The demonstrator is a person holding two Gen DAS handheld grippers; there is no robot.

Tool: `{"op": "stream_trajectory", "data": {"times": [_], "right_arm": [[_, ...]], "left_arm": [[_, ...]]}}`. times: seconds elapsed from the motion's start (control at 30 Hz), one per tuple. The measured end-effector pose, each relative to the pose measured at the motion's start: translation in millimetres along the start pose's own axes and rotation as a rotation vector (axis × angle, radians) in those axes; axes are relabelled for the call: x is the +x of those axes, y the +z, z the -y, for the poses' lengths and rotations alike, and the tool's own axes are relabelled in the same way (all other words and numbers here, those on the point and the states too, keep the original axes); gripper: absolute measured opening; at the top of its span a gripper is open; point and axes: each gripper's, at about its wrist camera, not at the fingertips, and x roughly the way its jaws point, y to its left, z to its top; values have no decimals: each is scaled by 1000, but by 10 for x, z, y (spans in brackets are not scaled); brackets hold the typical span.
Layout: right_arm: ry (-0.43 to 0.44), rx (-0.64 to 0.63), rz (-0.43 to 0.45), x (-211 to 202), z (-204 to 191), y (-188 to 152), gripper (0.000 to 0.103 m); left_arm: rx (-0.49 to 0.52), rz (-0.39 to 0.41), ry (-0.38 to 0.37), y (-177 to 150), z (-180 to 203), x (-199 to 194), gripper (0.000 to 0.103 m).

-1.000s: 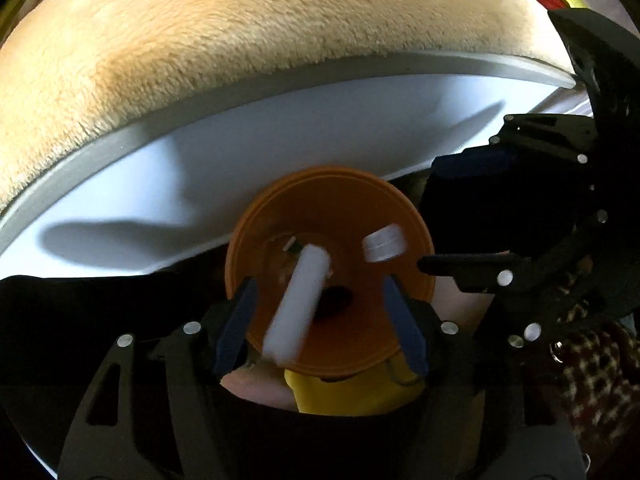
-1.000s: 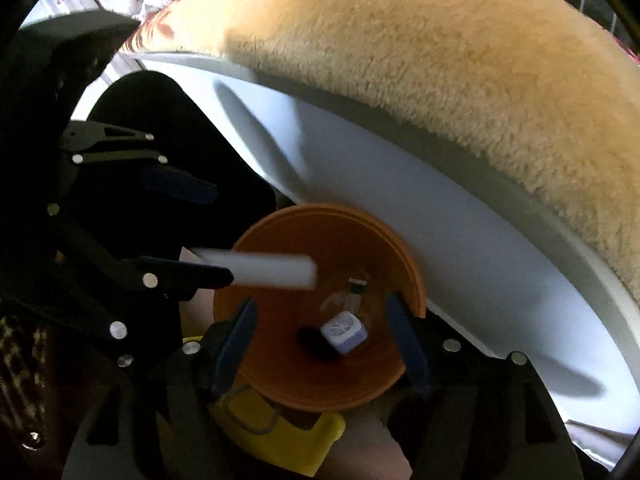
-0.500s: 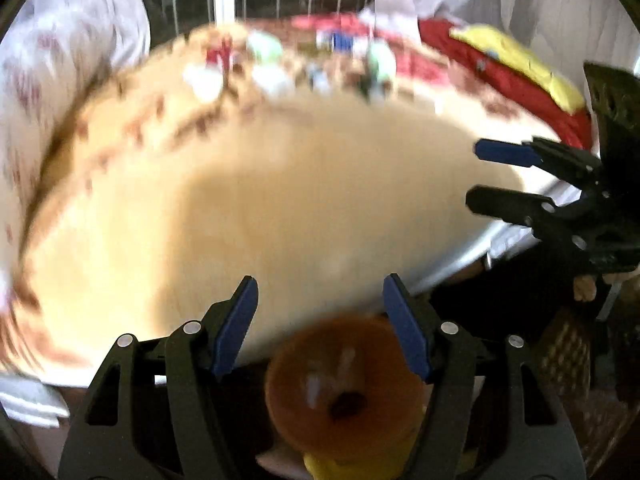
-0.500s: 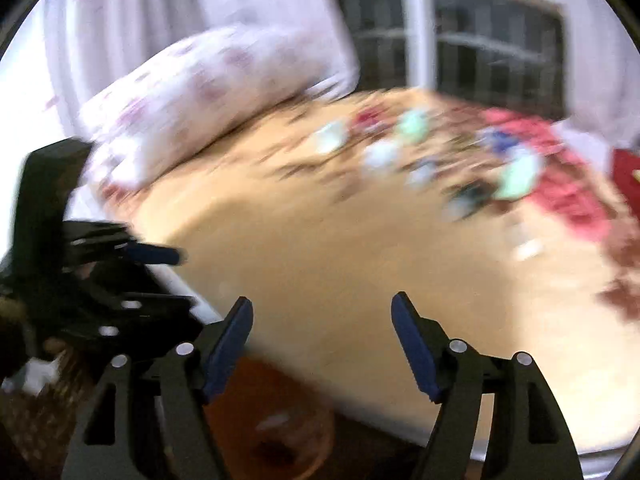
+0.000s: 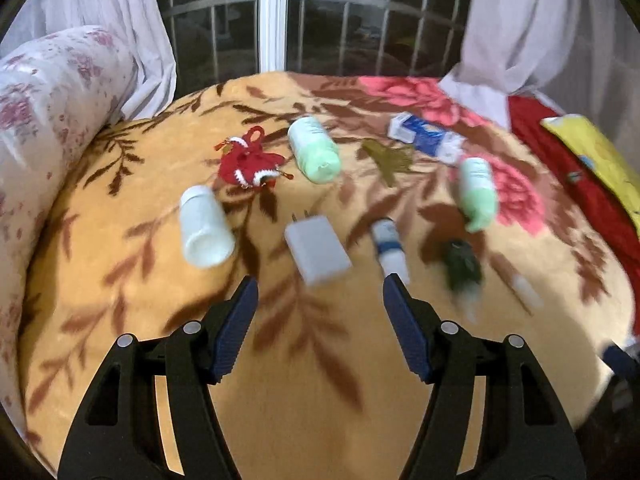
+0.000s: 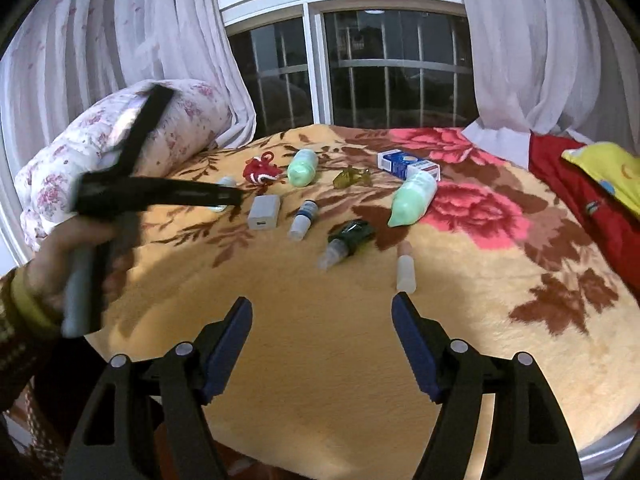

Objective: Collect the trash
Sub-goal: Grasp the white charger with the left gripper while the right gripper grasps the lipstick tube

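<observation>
While both my grippers, left point(image 5: 318, 294) and right point(image 6: 322, 314), gape empty, bottles point(image 6: 302, 219) at frame centre may roll across the soft blanket point(image 6: 320, 320).

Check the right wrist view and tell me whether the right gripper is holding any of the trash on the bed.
No: the right gripper has nothing between its open fingers, and the white charger lies untouched on the blanket.

Trash scattered over the floral bed blanket

Far side: a red tasselled pouch point(image 6: 262, 170), a pale green bottle point(image 6: 303, 168) on its side, an olive scrap point(image 6: 351, 177), a blue-and-white carton point(image 6: 406, 164). Nearer: a white bottle point(image 5: 204, 232) lying flat, a white charger plug point(image 6: 264, 212), a small blue-banded vial point(image 6: 304, 218), a dark green dropper bottle point(image 6: 348, 240), a larger green tube-like bottle point(image 6: 414, 199), and nearest, a small pale tube point(image 6: 405, 270).
</observation>
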Motion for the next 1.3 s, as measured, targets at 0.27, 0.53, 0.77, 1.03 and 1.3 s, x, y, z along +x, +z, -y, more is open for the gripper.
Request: {"op": "stream_trajectory", "data": {"times": [0.27, 0.53, 0.77, 1.03, 1.3], "right_arm": [[-5, -19, 21, -14, 64, -36, 73], [-78, 20, -50, 194, 277, 20, 73], [-168, 29, -137, 636, 471, 329, 69], [-213, -29, -248, 1176, 476, 498, 59], [-182, 19, -451, 1657, 592, 493, 18]], "left_arm": [[-77, -109, 85, 149, 4, 680, 62], [-94, -91, 52, 103, -35, 633, 44], [-58, -47, 6, -105, -62, 246, 44], [-28, -12, -55, -374, -100, -129, 44], [-19, 6, -108, -537, -88, -357, 44]]}}
